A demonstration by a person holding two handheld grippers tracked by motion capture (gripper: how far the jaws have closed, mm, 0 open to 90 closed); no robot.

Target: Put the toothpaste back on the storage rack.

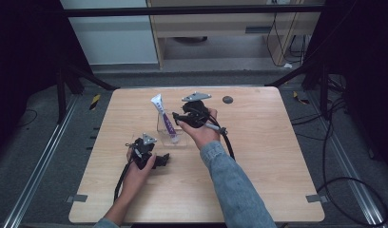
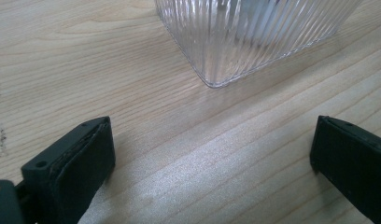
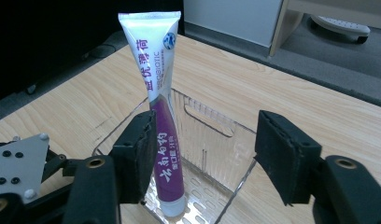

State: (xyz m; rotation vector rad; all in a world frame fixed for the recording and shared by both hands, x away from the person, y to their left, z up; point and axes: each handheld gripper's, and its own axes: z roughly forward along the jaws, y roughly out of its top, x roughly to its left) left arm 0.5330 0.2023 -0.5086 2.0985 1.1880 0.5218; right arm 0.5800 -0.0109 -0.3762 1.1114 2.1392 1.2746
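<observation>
A white and purple toothpaste tube (image 3: 159, 102) stands cap down in a clear ribbed plastic bin (image 3: 212, 140), leaning toward the bin's far left. In the high view the tube (image 1: 163, 118) rises out of the bin (image 1: 171, 128) at mid table. My right gripper (image 1: 175, 116) hovers just right of the bin and is open; its jaws stand wide, with the tube beside the left one. My left gripper (image 1: 166, 159) rests low on the table in front of the bin, open, with bare wood between its jaws and a corner of the bin (image 2: 254, 37) ahead.
A small dark round disc (image 1: 227, 99) lies on the wooden table (image 1: 258, 156) near its far edge. Black cables trail from both grippers toward the person. Metal rails and floor cables flank the table; a cabinet stands beyond.
</observation>
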